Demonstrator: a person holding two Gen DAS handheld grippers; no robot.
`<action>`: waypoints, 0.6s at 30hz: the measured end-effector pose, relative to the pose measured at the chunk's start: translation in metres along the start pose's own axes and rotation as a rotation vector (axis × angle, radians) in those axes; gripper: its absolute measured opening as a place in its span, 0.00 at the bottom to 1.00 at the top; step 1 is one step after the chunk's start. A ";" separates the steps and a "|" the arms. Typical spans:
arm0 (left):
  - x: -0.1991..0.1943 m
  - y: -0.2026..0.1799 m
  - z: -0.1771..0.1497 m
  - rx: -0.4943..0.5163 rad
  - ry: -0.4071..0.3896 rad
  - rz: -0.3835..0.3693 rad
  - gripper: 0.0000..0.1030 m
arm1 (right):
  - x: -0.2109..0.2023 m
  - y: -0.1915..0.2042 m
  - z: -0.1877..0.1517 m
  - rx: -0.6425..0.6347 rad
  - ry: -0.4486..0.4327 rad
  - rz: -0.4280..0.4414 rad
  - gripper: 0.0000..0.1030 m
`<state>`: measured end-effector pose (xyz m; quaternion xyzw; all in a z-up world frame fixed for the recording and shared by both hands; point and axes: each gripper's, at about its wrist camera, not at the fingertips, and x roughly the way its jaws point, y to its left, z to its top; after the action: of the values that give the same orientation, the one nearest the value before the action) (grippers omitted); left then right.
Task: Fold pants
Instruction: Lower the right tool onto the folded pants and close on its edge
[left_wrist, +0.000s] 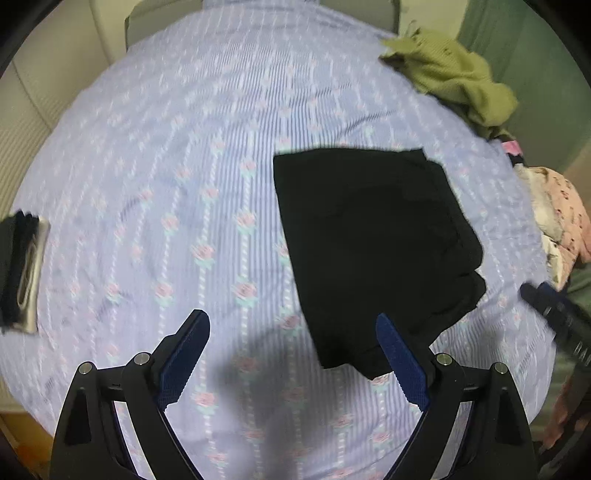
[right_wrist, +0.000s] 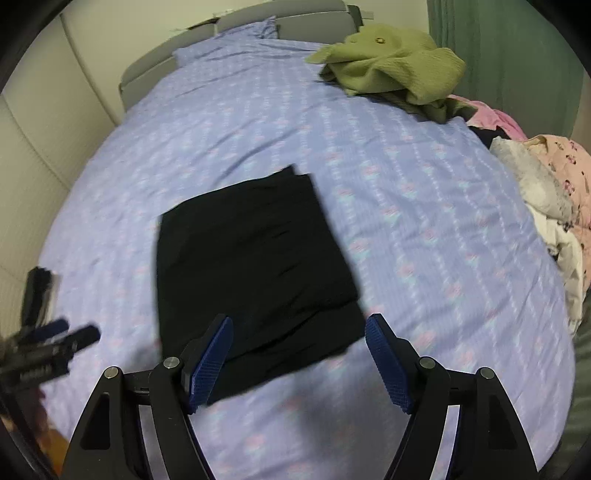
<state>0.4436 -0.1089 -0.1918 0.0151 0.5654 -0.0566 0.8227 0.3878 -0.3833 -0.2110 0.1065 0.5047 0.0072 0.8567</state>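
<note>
The bed (right_wrist: 424, 229) with its lilac rose-print sheet is taking up pretty much everything you're looking at, headboard end running along the far edge. The black pants (right_wrist: 255, 266) are lying folded into a chunky rectangle around the middle of the sheet, a bit toward the near edge, with layers showing at the near end. Over at the far right corner an olive green garment (right_wrist: 391, 66) is sitting in a crumpled heap, and a pink floral pile of clothes (right_wrist: 557, 177) is bunching along the right edge. Your right gripper (right_wrist: 299, 360) is hovering over the near end of the pants, fingers spread wide and gripping nothing. Your left gripper (left_wrist: 293, 354) is hanging just left of the pants, also spread apart and empty. A small dark and silver object (left_wrist: 24, 273) is lying near the left edge; it's too blurry to identify.
</note>
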 end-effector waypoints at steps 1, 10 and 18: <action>-0.007 0.005 0.000 0.013 -0.015 -0.009 0.90 | -0.003 0.010 -0.005 -0.005 -0.004 0.011 0.73; -0.043 0.050 0.011 0.237 -0.089 -0.132 0.90 | -0.044 0.093 -0.049 0.149 -0.090 -0.055 0.73; -0.026 0.100 0.021 0.455 -0.100 -0.190 0.90 | -0.047 0.142 -0.096 0.445 -0.150 -0.140 0.73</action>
<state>0.4652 -0.0093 -0.1642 0.1440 0.4955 -0.2602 0.8161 0.2948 -0.2334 -0.1881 0.2577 0.4349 -0.1714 0.8456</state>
